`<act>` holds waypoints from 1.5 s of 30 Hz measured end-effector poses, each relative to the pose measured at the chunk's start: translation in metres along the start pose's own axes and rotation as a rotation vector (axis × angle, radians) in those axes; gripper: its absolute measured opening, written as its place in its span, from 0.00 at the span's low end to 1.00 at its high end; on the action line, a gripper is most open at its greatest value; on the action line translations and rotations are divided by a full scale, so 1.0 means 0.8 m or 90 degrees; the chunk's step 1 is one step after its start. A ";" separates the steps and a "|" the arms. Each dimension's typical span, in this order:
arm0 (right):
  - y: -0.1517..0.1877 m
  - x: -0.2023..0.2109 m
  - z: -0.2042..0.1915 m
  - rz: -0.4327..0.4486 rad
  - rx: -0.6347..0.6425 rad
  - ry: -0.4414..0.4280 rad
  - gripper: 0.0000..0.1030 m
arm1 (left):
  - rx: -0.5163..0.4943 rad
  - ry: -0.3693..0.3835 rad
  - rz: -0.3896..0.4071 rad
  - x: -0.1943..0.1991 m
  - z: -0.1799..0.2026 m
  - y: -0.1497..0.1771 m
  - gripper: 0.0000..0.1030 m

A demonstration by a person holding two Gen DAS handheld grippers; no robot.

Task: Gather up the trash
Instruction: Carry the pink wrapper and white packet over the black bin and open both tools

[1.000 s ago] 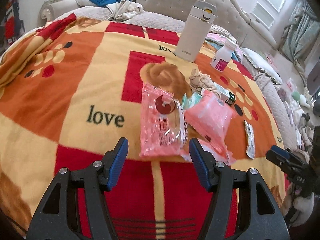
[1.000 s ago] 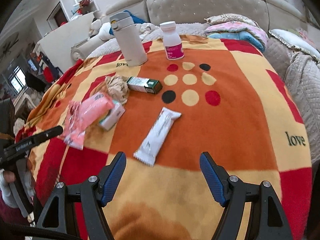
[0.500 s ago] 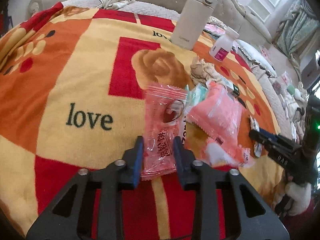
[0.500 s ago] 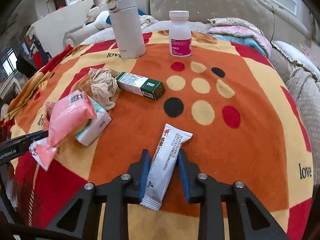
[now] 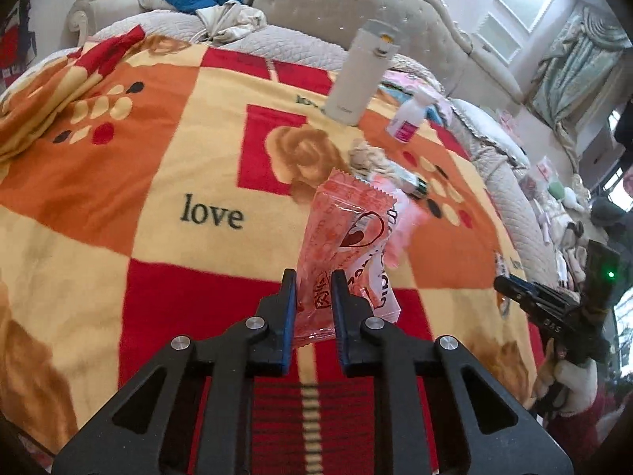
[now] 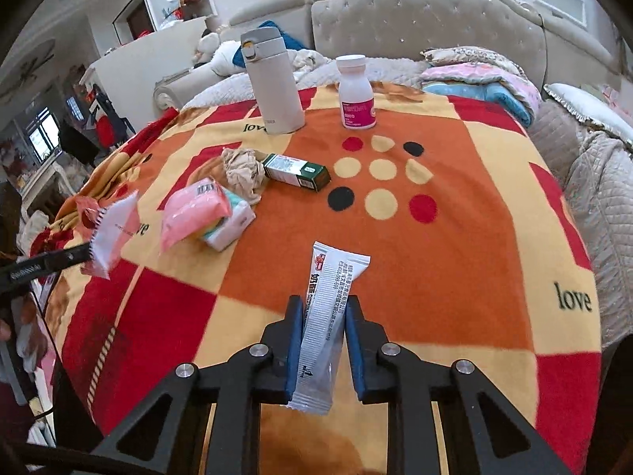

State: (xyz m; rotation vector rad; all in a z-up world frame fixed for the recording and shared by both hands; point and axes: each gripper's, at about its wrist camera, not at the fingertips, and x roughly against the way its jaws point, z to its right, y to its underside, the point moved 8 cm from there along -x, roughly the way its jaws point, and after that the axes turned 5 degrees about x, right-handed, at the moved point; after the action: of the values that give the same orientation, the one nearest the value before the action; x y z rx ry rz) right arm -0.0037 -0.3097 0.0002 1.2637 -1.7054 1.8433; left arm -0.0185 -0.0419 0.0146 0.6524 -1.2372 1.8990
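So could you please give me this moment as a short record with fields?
surface: patterned blanket on a bed
left gripper: shut on pink wrapper, lifted off the blanket
right gripper: shut on white sachet
left on blanket: crumpled tissue, green box, pink pack
standing upright: flask, pill bottle

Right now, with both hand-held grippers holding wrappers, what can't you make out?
- Trash bin: in neither view.
- Pink wrapper, left wrist view: motion-blurred, print unreadable; it hides the pink pack behind.
- White sachet, right wrist view: lower end hidden between fingers.
- Pill bottle label: too small.
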 end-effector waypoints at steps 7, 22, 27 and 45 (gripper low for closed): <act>0.028 0.021 0.020 -0.002 -0.021 0.005 0.19 | -0.042 0.047 -0.019 0.004 0.070 0.031 0.14; 0.070 0.081 0.101 0.016 -0.072 0.057 0.19 | -0.124 0.094 -0.085 -0.064 0.222 0.087 0.14; 0.081 0.098 0.128 0.019 -0.086 0.079 0.19 | -0.143 0.105 -0.093 -0.077 0.257 0.094 0.14; 0.131 0.145 0.225 0.021 -0.155 0.145 0.19 | -0.190 0.157 -0.131 -0.120 0.366 0.117 0.14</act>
State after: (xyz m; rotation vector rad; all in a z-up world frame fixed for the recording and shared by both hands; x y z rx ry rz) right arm -0.0783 -0.5361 0.0041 0.8986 -1.7681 1.6629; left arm -0.0360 -0.3632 0.0099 0.3592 -1.2115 1.5339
